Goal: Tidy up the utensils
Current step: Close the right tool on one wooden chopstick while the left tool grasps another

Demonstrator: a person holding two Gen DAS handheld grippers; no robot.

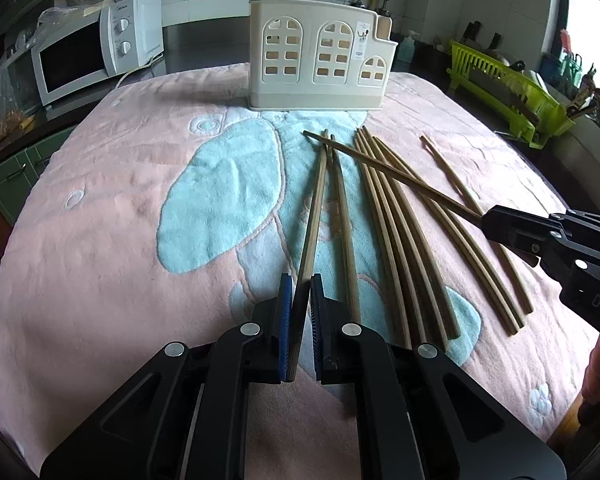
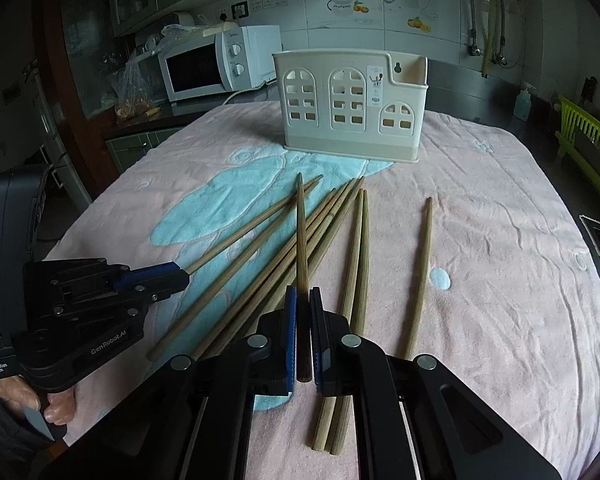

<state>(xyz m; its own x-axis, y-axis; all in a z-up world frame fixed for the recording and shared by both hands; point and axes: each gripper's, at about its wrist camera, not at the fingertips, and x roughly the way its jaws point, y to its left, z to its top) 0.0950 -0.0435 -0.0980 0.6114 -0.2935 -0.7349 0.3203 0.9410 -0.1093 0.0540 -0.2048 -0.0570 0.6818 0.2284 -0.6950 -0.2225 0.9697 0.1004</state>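
My left gripper point(image 1: 300, 280) is shut on the thick end of a wooden chopstick point(image 1: 314, 208) whose tip points toward the cream utensil holder point(image 1: 320, 56). My right gripper point(image 2: 303, 292) is shut on another chopstick point(image 2: 301, 232), held a little above the pile. In the left wrist view the right gripper point(image 1: 486, 220) comes in from the right, its chopstick point(image 1: 400, 178) crossing over the others. In the right wrist view the left gripper point(image 2: 180, 274) sits at the left with its chopstick point(image 2: 252, 228). Several loose chopsticks point(image 2: 356, 248) lie on the towel. The holder point(image 2: 352, 108) stands upright behind them.
A pink and blue towel point(image 1: 100, 220) covers the table. A white microwave point(image 1: 96, 52) stands at the back left and a green dish rack point(image 1: 508, 88) at the right. One chopstick point(image 2: 422, 272) lies apart on the right. A person's hand point(image 2: 56, 400) holds the left gripper's handle.
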